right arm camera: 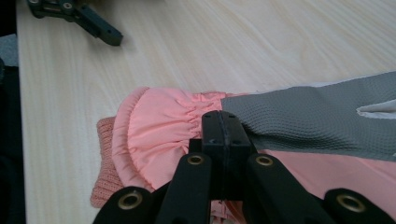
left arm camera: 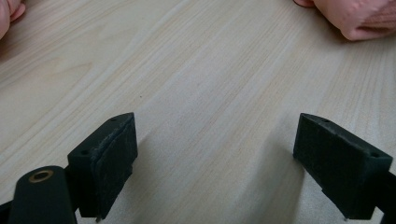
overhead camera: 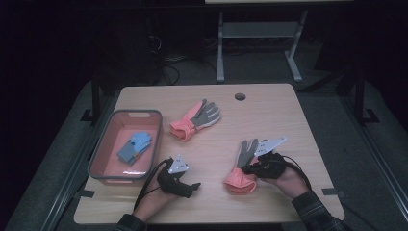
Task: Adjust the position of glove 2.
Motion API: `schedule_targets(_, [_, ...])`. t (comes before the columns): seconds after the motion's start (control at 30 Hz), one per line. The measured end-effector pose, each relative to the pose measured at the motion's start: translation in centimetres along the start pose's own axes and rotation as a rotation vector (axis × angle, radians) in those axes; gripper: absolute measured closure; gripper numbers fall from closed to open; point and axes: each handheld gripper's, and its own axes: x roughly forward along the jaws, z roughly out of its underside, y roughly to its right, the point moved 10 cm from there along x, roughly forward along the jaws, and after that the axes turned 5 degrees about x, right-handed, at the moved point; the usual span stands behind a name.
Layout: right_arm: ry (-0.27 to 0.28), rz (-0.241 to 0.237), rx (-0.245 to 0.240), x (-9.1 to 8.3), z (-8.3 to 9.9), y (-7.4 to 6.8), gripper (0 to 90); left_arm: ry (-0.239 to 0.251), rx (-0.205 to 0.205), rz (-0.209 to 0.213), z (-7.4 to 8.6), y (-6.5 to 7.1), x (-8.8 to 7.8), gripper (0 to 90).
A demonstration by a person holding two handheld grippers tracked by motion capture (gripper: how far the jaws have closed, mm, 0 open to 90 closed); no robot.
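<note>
Each black gripper, left (overhead camera: 192,185) and right (overhead camera: 251,168), carries a grey three-cornered plate and trails a black cable. Brass-coloured rivets dot the linkage arms. The person's right sleeve (overhead camera: 317,211) is dark plaid.

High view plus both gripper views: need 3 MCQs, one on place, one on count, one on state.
1. Where does the blue glove lie?
A. in the red bin
B. on the bare table
C. in the right hand-held gripper

2. How many pink-and-grey gloves are on the table?
A. one
B. two
C. three

3. How does the left hand-held gripper stand?
A. shut on a glove
B. shut on nothing
C. open over bare wood

Answers:
1. A, the high view shows it on the bin's floor.
2. B, the far glove lies mid-table and the near glove lies by the right hand-held gripper.
3. C, its jaws stand wide apart with only tabletop between them.
</note>
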Motion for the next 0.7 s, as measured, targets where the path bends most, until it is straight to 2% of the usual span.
schedule_targets(0.33, [-0.008,-0.044,-0.039,0.9,-0.2,-2.8,90.0,0.007,-0.005,-0.002,-0.1,-0.1,0.1,12.9])
schedule_targets(0.43, [0.011,-0.035,-0.052,0.6,-0.5,-2.9,88.9,0.007,-0.005,-0.003,-0.1,-0.1,0.1,12.9])
schedule_targets(0.5, [0.049,-0.016,-0.036,-0.3,-0.9,-2.7,81.4,0.007,-0.006,-0.006,-0.1,-0.1,0.1,13.0])
schedule_targets(0.63, [0.104,0.045,-0.006,-2.2,-0.8,-1.2,64.9,0.011,-0.020,-0.012,-0.2,-0.2,0.1,13.2])
schedule_targets(0.7, [0.136,0.104,0.029,-3.5,-0.5,0.2,56.1,0.008,-0.018,-0.014,-0.1,-0.2,0.1,13.3])
